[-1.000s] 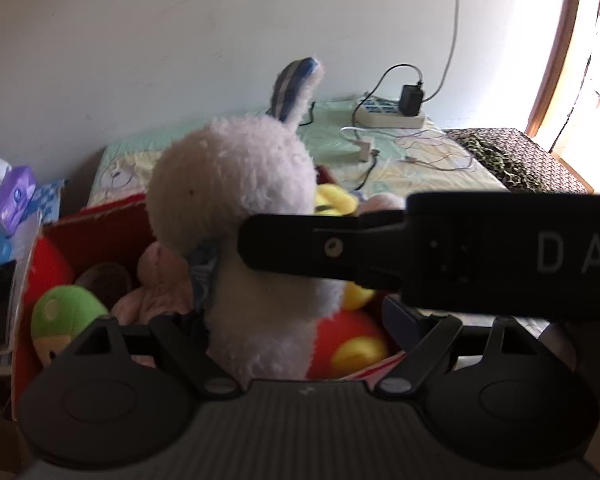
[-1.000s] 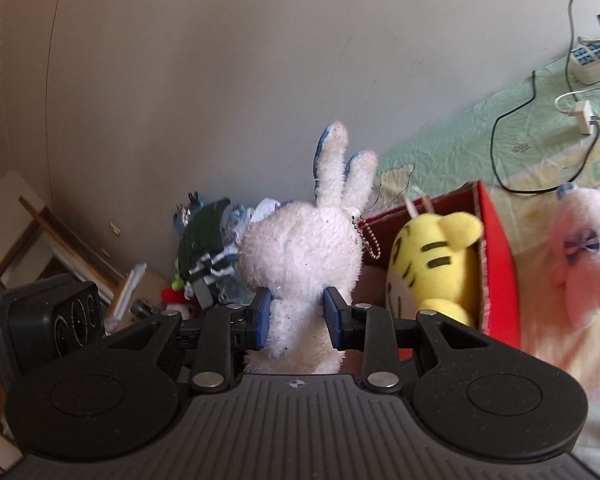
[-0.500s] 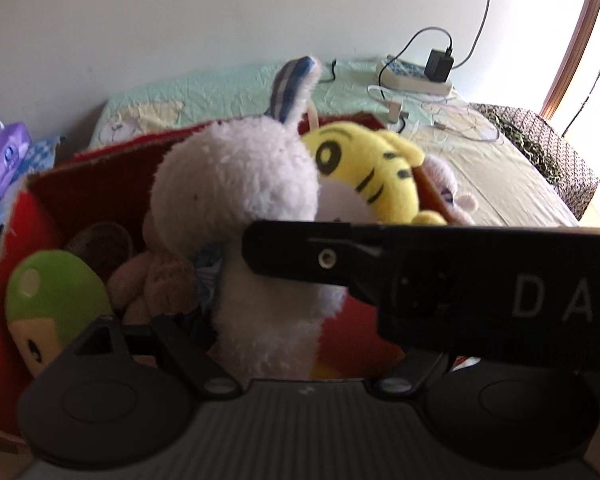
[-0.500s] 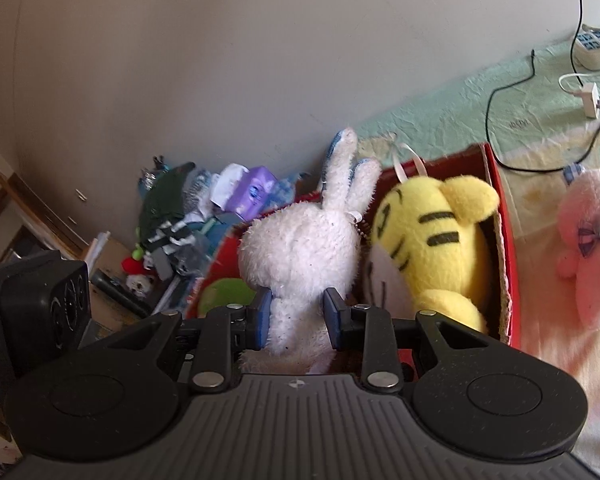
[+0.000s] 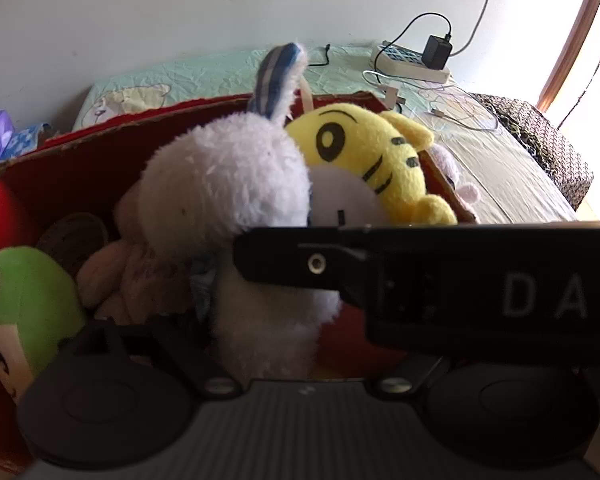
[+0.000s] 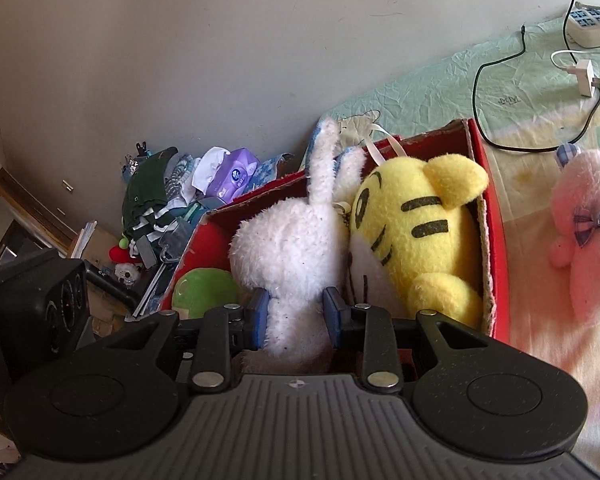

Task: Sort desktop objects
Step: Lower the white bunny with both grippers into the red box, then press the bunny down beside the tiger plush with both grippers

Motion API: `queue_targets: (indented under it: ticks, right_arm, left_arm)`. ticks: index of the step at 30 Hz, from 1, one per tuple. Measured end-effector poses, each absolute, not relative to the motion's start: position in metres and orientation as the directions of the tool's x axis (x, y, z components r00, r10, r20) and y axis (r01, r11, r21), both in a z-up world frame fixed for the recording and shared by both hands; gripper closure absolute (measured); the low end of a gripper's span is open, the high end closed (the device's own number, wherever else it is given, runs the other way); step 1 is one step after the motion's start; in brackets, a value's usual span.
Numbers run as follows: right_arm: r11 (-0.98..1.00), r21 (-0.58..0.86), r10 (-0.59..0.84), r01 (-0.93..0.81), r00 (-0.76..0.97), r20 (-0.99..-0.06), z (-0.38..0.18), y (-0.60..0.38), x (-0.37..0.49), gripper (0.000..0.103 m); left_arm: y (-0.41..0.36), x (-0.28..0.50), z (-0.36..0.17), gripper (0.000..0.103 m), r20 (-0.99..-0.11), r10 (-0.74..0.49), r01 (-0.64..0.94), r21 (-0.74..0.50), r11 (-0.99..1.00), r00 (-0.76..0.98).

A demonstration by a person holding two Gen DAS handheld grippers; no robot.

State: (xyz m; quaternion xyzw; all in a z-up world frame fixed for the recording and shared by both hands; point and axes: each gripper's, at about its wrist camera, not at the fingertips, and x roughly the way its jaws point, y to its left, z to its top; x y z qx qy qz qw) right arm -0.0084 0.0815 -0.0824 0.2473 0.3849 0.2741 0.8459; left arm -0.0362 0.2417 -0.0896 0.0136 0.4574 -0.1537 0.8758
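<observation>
Gripping the white rabbit (image 6: 290, 248) by its lower body, our right gripper (image 6: 296, 314) has its two blue pads (image 6: 260, 312) pressed into the fur from either side. The rabbit stands upright over the red box (image 6: 490, 216), its ears pointing up toward the wall, its head level with the box rim. It leans against the yellow tiger (image 6: 414, 228), which fills the right end of the box. A green toy (image 6: 204, 290) lies at the left end, just beside the rabbit.

From our left gripper's camera we see the same rabbit (image 5: 224, 196) close ahead, with the right gripper (image 5: 440, 280) crossing in front of it from the right. The tiger (image 5: 374, 156) sits behind it, the green toy (image 5: 22, 300) lies at the left, and a beige plush (image 5: 136, 276) lies between the green toy and the rabbit, all inside the box (image 5: 60, 172). Of our left gripper only the base and dark linkages show at the bottom; its fingertips are hidden, so we cannot tell whether it is parted or closed.

Outside the box, a pink bear (image 6: 588, 232) with a checked bow sits on the pale sheet (image 6: 420, 80) to the right. A power strip (image 5: 414, 66) and cables lie farther back near the wall. A purple tissue pack (image 6: 232, 174) sits among clutter to the left of the box.
</observation>
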Motion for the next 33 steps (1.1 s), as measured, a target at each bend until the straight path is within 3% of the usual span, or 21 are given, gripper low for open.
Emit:
queue_targets:
  ticks: [12, 33]
  right_arm:
    - [0.741, 0.616, 0.634, -0.268, 0.584, -0.508, -0.079, 0.073, -0.017, 0.071]
    - [0.798, 0.55, 0.56, -0.245, 0.637, -0.53, -0.08, 0.077, -0.024, 0.073]
  left_arm:
    - [0.244, -0.025, -0.089, 0.009, -0.82, -0.303, 0.272, -0.187, 0.944, 0.486]
    - [0.249, -0.04, -0.074, 0.008, -0.813, -0.244, 0.243, -0.13, 0.961, 0.529]
